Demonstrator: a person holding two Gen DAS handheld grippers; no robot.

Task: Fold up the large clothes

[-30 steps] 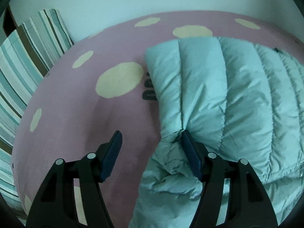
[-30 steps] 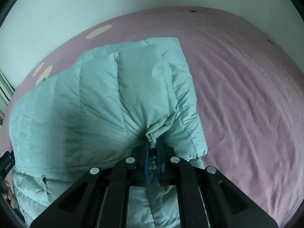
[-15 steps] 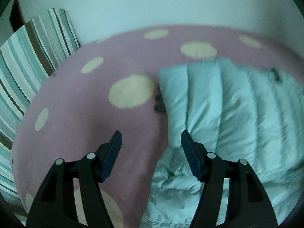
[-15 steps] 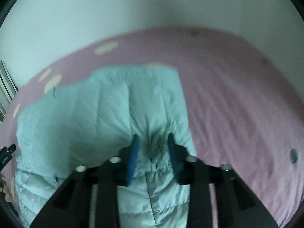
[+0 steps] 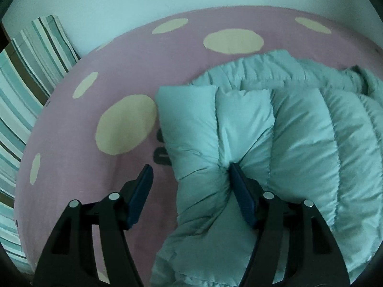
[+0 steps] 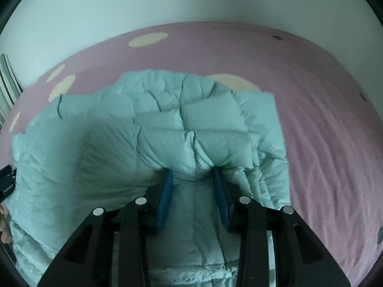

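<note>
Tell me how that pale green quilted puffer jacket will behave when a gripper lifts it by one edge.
The pale green quilted puffer jacket will probably sag and drape: it already bunches around the open left gripper. Its puffy baffles suggest it is light for its bulk and springs back. The smooth shell may slip between the right gripper pads, now open.

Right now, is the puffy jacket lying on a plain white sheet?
No, the puffy jacket lies on a pink sheet with big pale yellow dots, as the left wrist view shows plainly.
</note>
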